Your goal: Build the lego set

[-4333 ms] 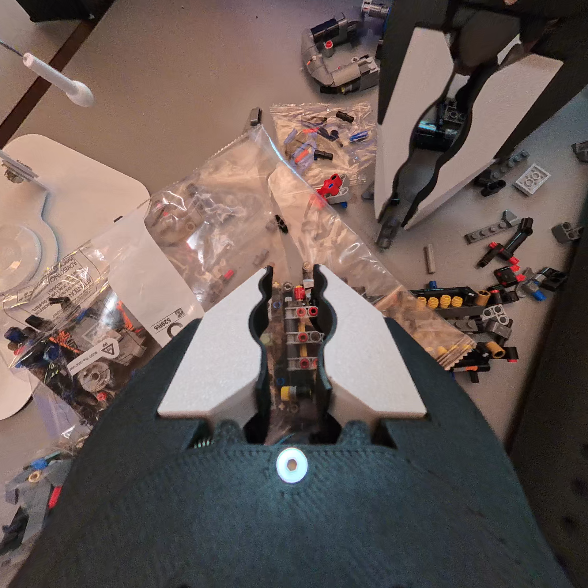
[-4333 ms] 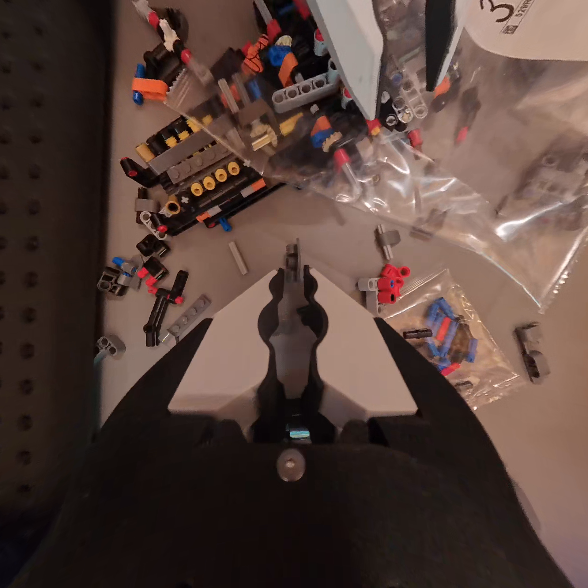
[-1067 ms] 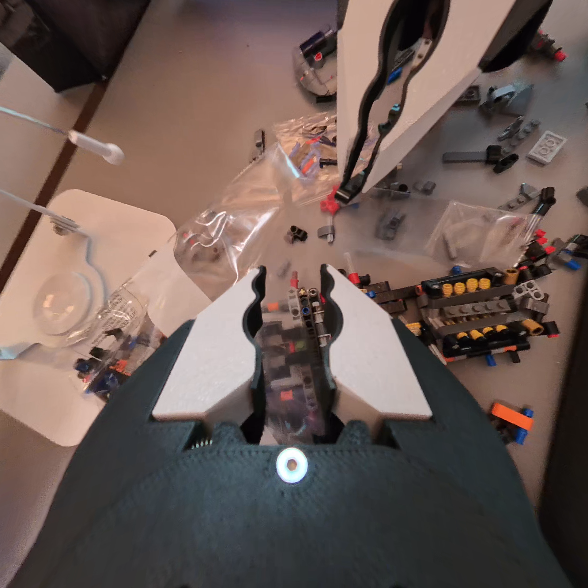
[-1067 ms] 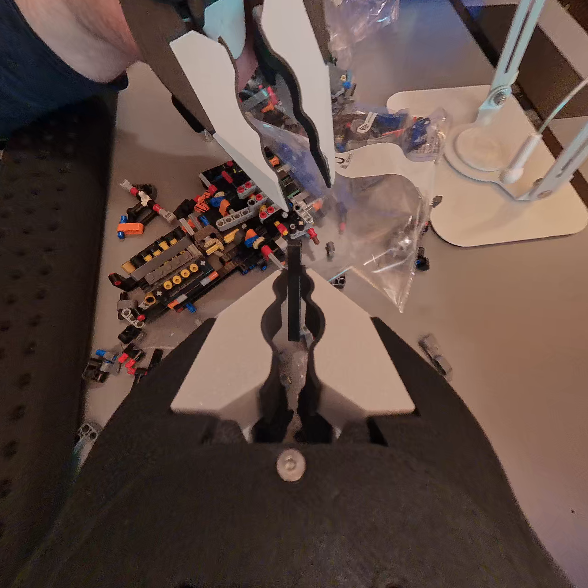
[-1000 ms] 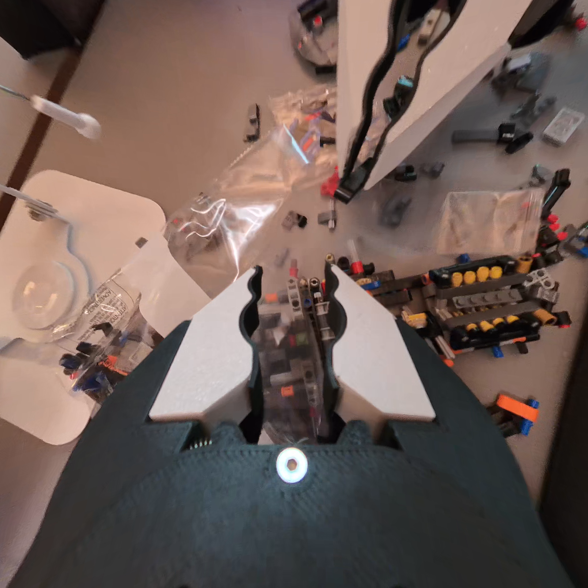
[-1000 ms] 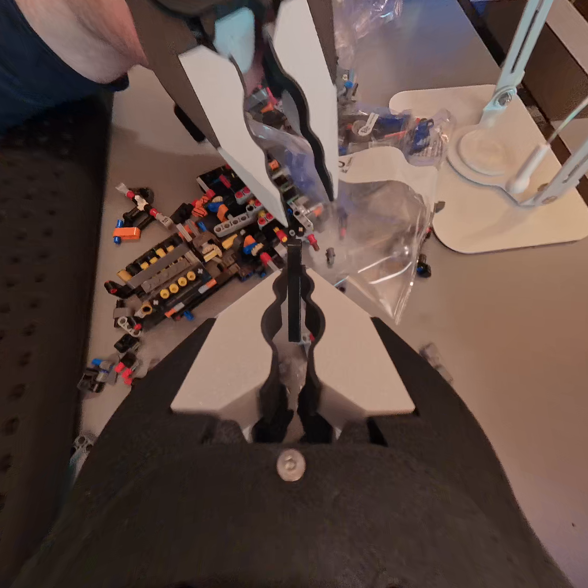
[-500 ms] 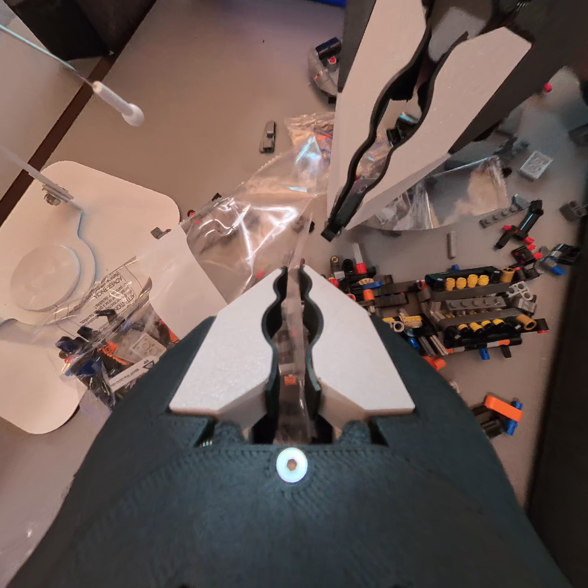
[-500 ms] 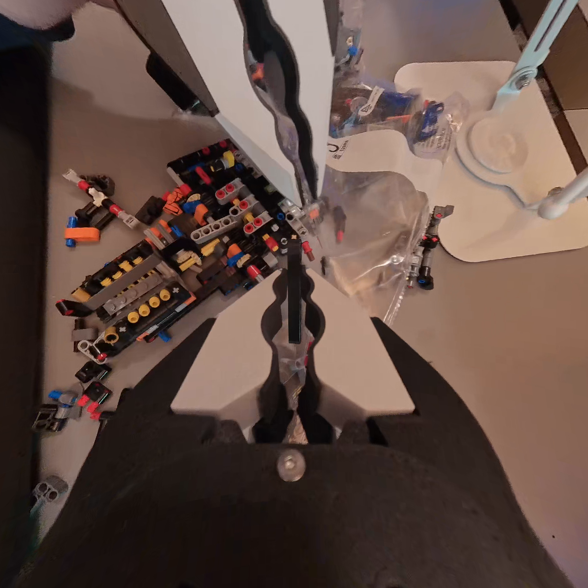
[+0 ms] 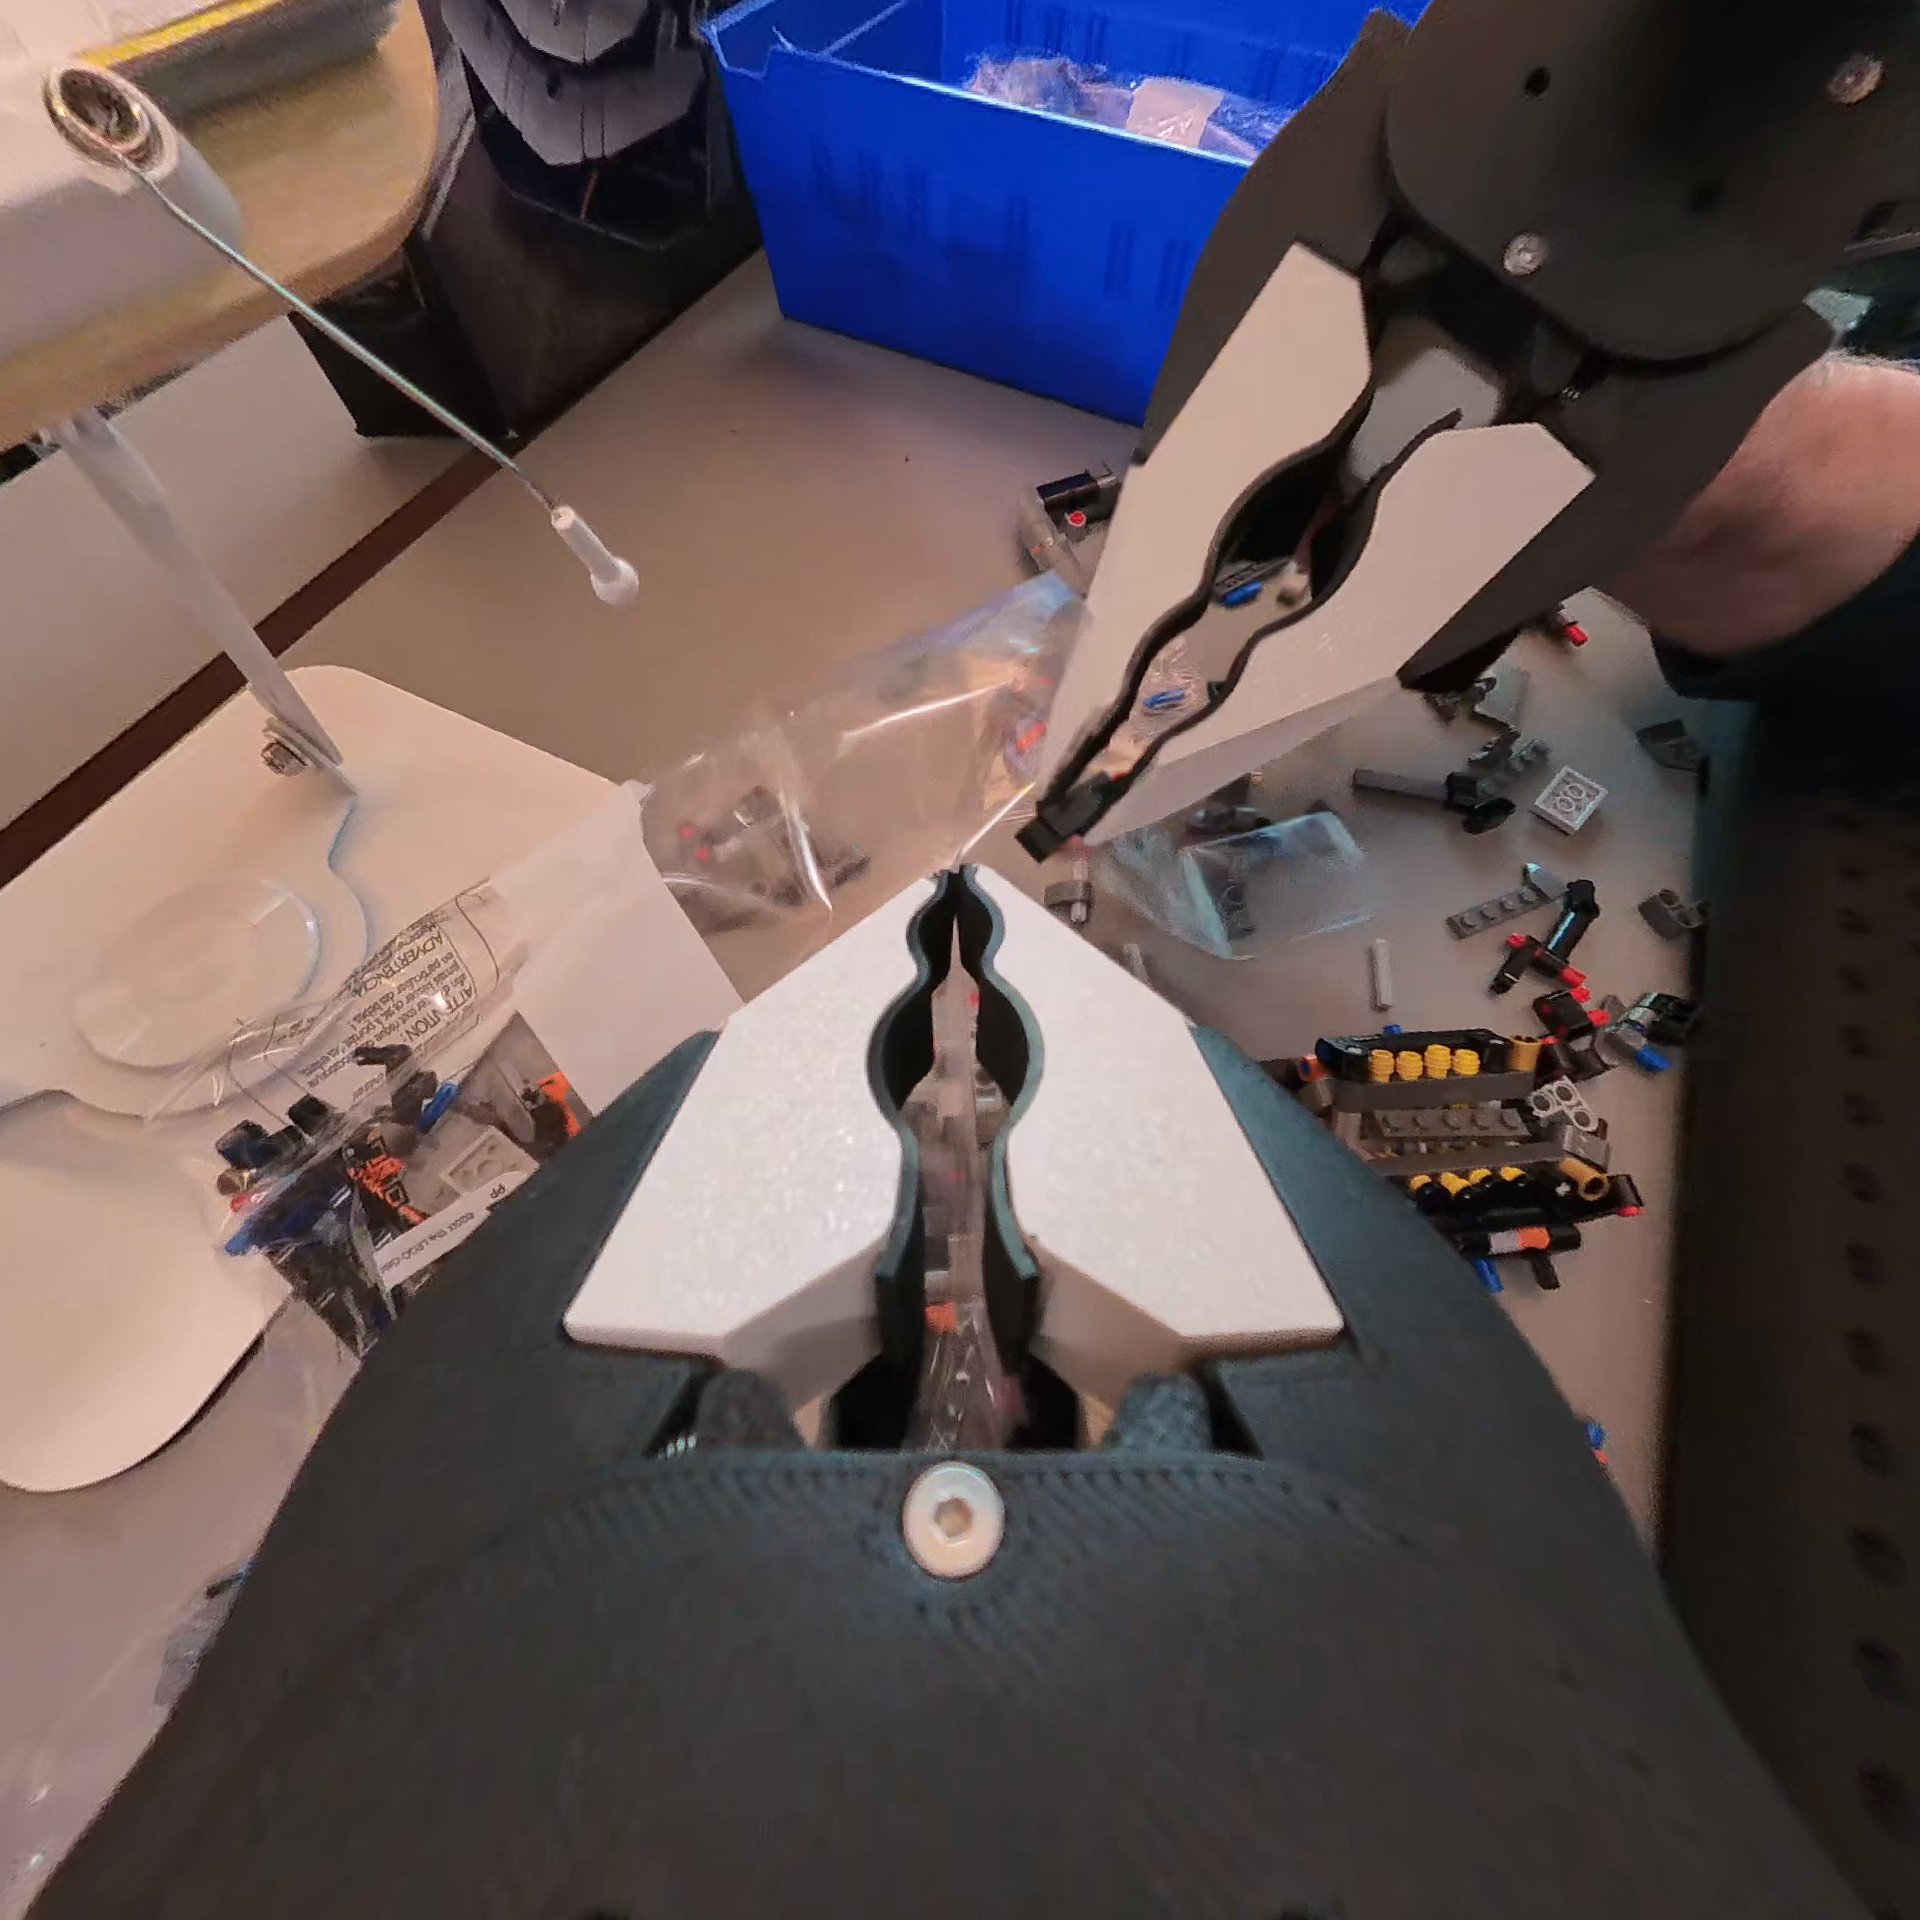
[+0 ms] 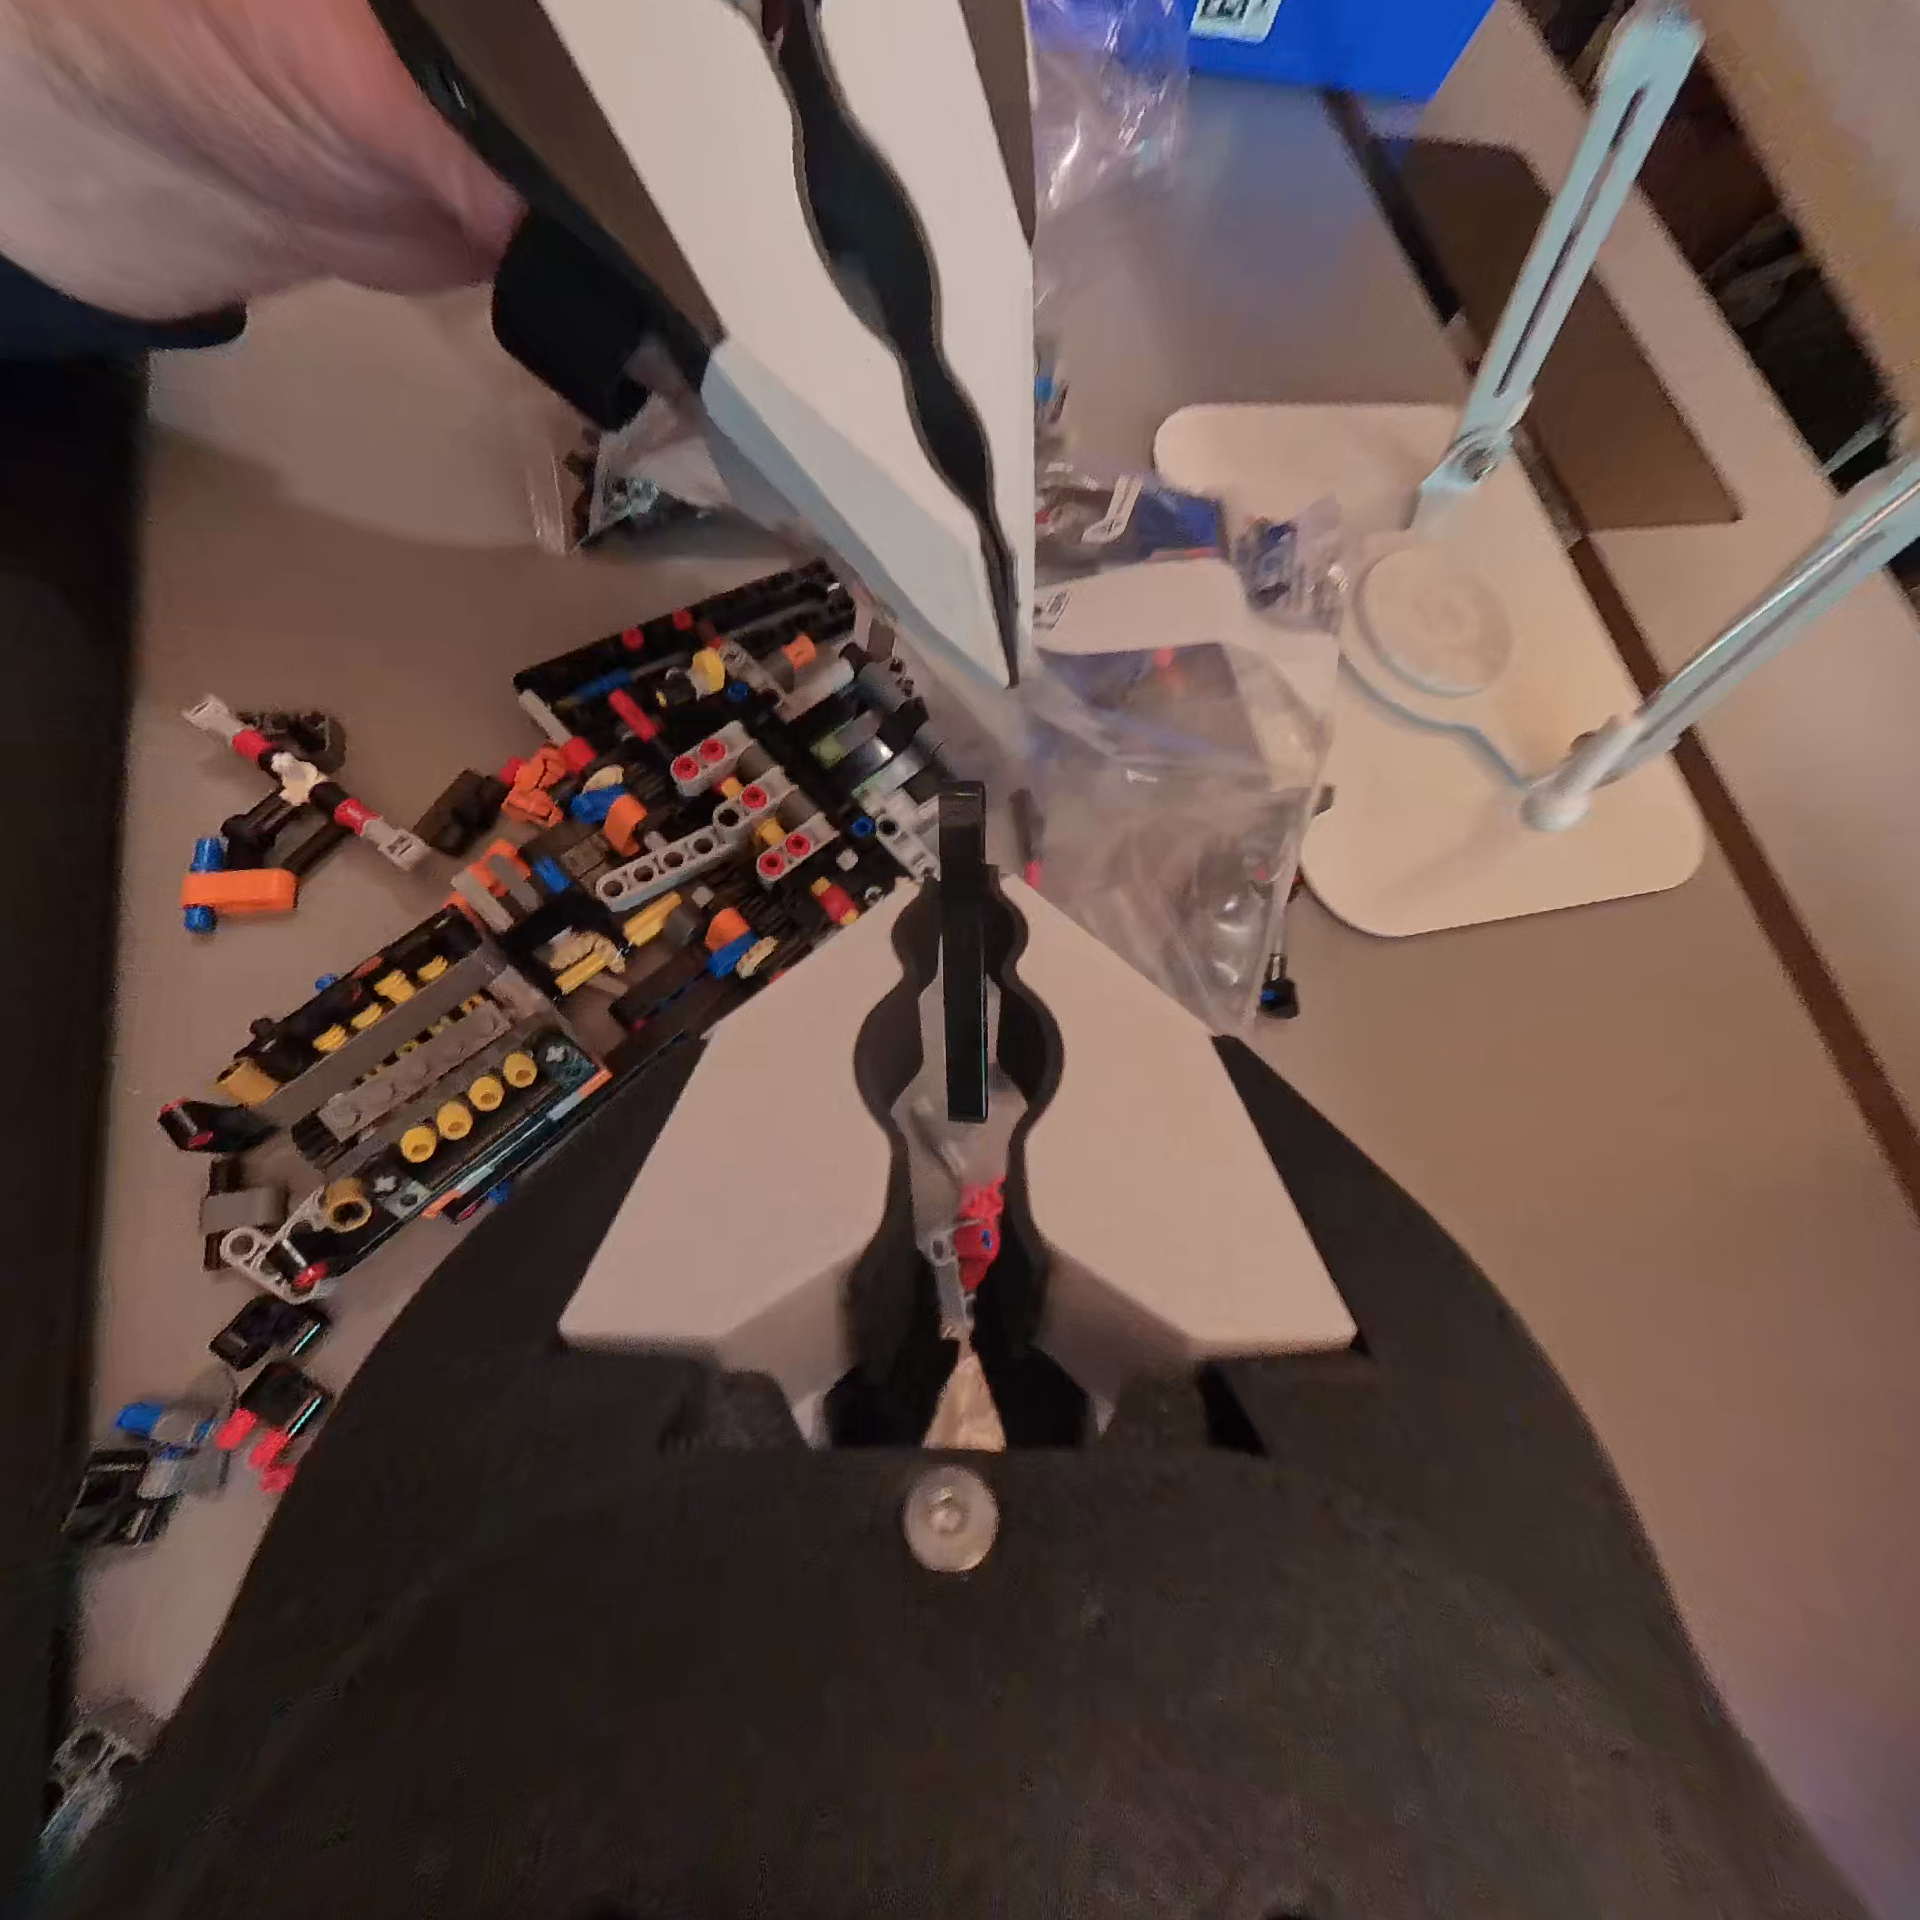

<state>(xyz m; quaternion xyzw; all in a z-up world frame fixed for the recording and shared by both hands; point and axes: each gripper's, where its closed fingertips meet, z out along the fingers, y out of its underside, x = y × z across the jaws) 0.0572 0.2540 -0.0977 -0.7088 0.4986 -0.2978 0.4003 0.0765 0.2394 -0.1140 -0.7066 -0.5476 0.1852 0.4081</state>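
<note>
- Left gripper [image 9: 957, 883] pinching together on clear bag [image 9: 831, 790], tips nearly touching, film running down between its fingers.
- Bag stretching away from left gripper's tip toward white stand base [image 9: 187, 935], small dark and red pieces showing inside.
- Right gripper [image 10: 966, 894] clamping on black beam [image 10: 964, 966], beam standing edge-on between its fingers and poking out past the tips.
- Showing right gripper also in left wrist view [image 9: 1060, 821], hanging above the table with beam end at its tip, just beside left gripper's tip.
- Crumpled film and a red piece sitting deeper between right gripper's fingers; cannot tell whether gripped.
- Lying flat on grey table [image 10: 1558, 1195]: partly built model [image 10: 582, 904], black frame with yellow pins, grey beams, red and blue connectors, between the two grippers and dark perforated mat [image 10: 52, 831].
- Second bag [image 9: 364, 1143] with blue, black and orange pieces resting on stand base, printed text side up.
- Loose parts [image 9: 1538, 935] scattering over table right of right gripper in left wrist view: grey plates, black and red connectors.
- Small orange-and-blue sub-assembly [image 10: 234, 891] lying apart, left of model.
- Blue bin [image 9: 987, 197] sitting at far table edge.
- Person's forearm [image 9: 1797, 520] reaching in behind right gripper.
- White stand arm [image 10: 1538, 270] rising from base, blurry.
</note>
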